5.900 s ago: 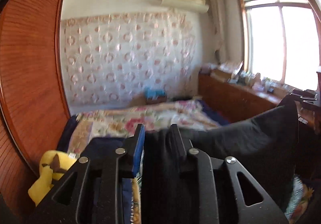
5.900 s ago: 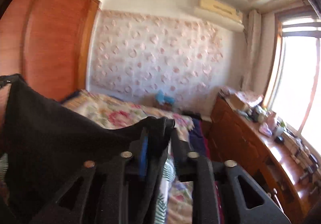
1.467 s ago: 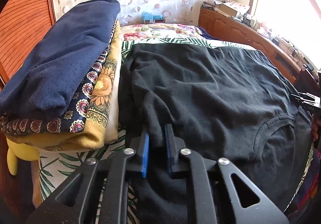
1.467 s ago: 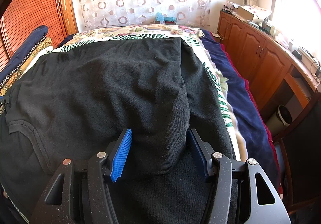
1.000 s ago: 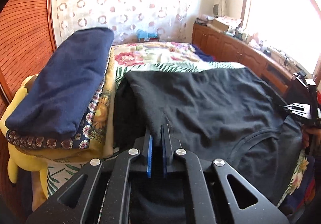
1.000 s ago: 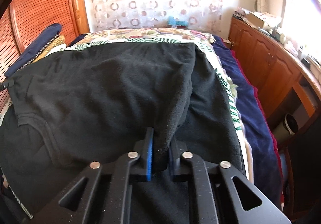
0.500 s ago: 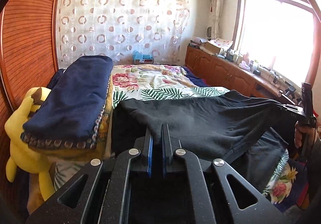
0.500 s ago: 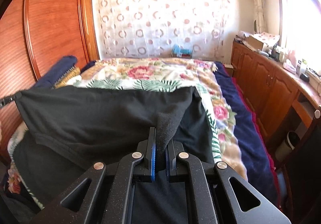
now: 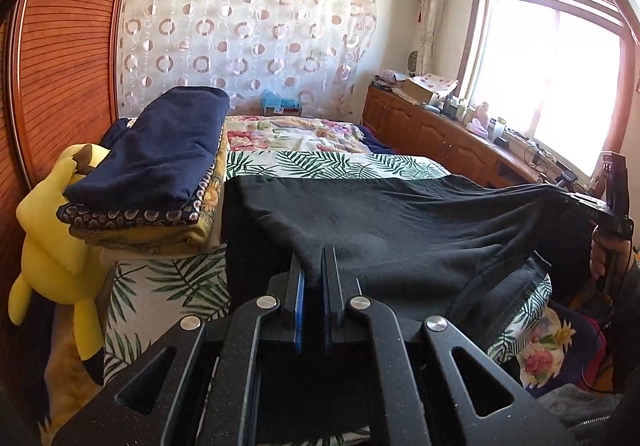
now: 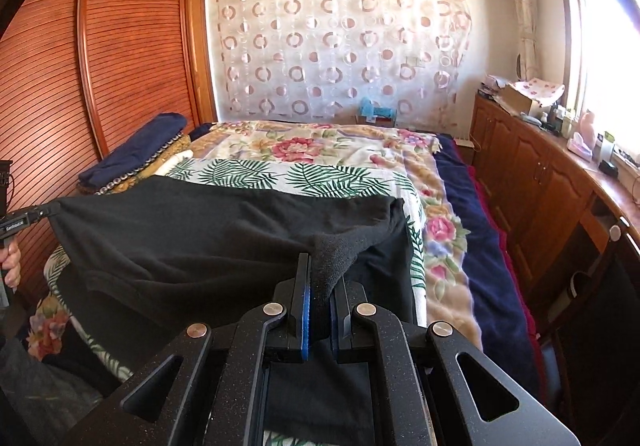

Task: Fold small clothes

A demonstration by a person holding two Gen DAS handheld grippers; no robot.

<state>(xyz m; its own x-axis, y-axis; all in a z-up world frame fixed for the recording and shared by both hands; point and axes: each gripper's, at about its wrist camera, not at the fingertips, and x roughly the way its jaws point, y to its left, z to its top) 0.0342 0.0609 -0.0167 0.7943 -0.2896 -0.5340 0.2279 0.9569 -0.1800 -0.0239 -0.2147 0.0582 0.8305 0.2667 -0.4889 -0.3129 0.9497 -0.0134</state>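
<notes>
Tongs on both my sides are pinched tight on the black shirt (image 9: 400,222). My left tongs (image 9: 314,266) grip one bunched corner of it, and my right tongs (image 10: 320,278) grip the other corner. I see the black shirt stretched between them, lifted up above the bed (image 10: 320,150). Part of it hangs down over the near edge of the leafy sheet (image 9: 340,162). Beside the shirt, on the left, sits a stack of folded clothes (image 9: 160,166) with a dark blue one on top. A yellow plush toy (image 9: 52,242) leans by that stack, next to the wooden wardrobe (image 10: 100,66).
</notes>
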